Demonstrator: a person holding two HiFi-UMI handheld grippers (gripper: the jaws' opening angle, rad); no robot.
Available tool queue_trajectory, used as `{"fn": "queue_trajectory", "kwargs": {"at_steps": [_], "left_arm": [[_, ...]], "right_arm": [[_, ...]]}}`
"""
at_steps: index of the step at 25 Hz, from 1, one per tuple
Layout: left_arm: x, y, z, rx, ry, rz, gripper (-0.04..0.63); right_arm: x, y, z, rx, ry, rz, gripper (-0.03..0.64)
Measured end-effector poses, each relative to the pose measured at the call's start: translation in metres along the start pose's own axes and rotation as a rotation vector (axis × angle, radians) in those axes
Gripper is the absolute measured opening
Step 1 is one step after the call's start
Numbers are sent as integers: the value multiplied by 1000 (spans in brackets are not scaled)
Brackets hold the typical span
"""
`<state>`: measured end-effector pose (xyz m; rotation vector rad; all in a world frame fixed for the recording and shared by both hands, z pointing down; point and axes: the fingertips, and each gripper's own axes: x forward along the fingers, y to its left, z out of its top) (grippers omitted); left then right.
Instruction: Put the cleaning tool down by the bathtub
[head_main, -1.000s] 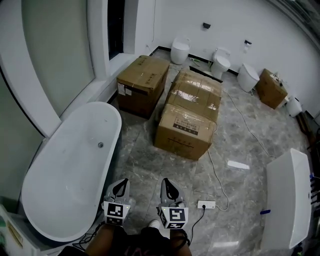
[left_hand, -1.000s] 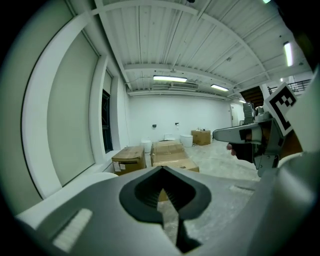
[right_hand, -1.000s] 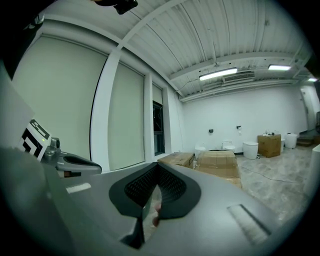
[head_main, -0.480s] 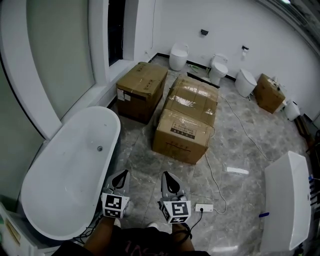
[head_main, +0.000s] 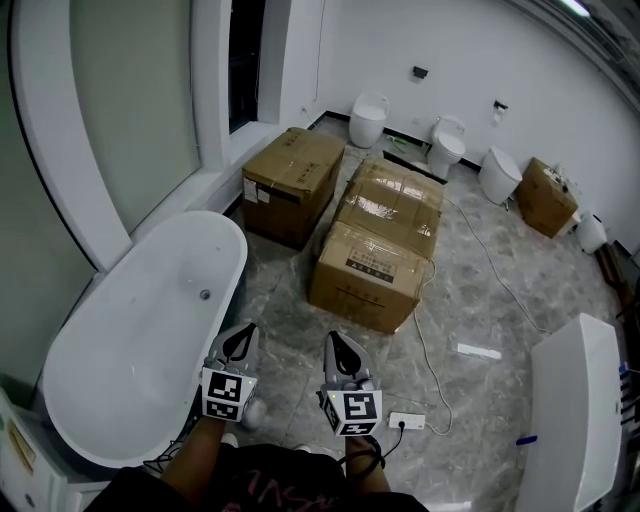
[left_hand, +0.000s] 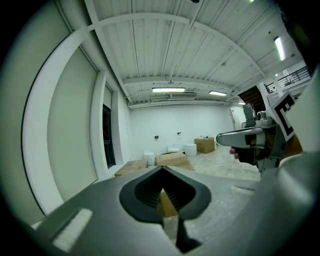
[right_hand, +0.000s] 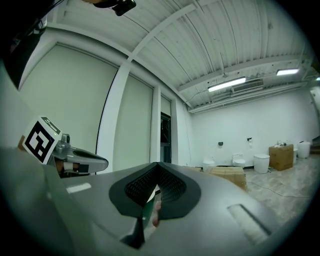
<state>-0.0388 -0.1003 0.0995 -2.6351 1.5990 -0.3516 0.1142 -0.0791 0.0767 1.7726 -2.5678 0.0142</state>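
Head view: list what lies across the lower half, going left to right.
From the left: bathtub → left hand-held gripper → right hand-held gripper → white power strip on the floor → long white fixture at the right edge.

The left gripper (head_main: 243, 340) and right gripper (head_main: 338, 346) sit side by side, a little apart, low in front of the body, both pointing forward with jaws closed together
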Motion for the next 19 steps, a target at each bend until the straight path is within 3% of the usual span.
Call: {"fn": "queue_trajectory", "kwargs": {"at_steps": [19], "left_arm": [[10, -4, 11, -53, -1, 32, 0]], "right_arm": [[1, -21, 5, 9, -6, -26, 21]]}}
